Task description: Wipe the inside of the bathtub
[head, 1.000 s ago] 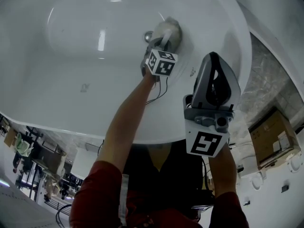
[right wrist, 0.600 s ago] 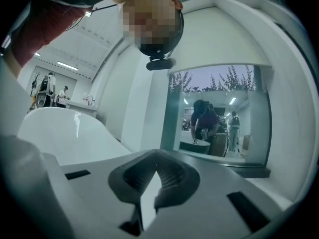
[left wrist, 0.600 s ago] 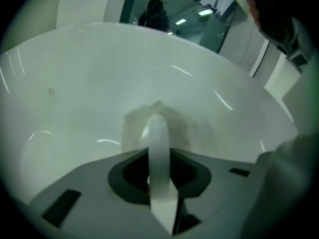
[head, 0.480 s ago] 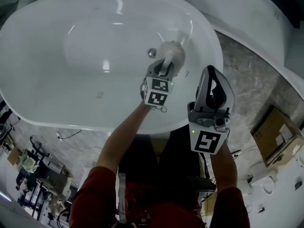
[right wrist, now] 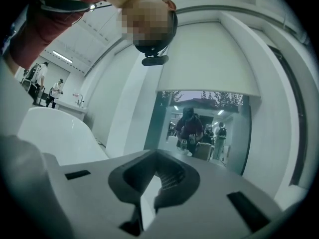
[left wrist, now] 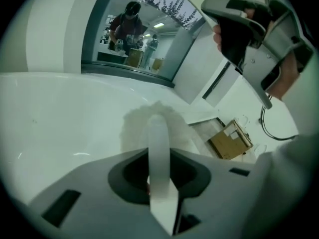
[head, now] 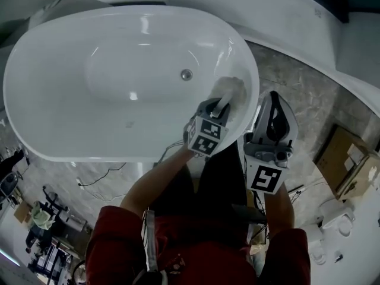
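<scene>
- At the bathtub's [head: 71, 100] inner wall, 4 o'clock of the drain [head: 186, 74], the left gripper [head: 222, 103] is clenched on a white cloth [head: 230, 89] pressed against it.
- At its 3 o'clock, outside the rim, the right gripper [head: 274, 108] is pinched closed, empty.

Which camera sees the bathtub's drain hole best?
The head view: it looks down into the bathtub, with the drain plain on its bottom. The left gripper view shows only the cloth on the wall; the right gripper view shows no drain.
</scene>
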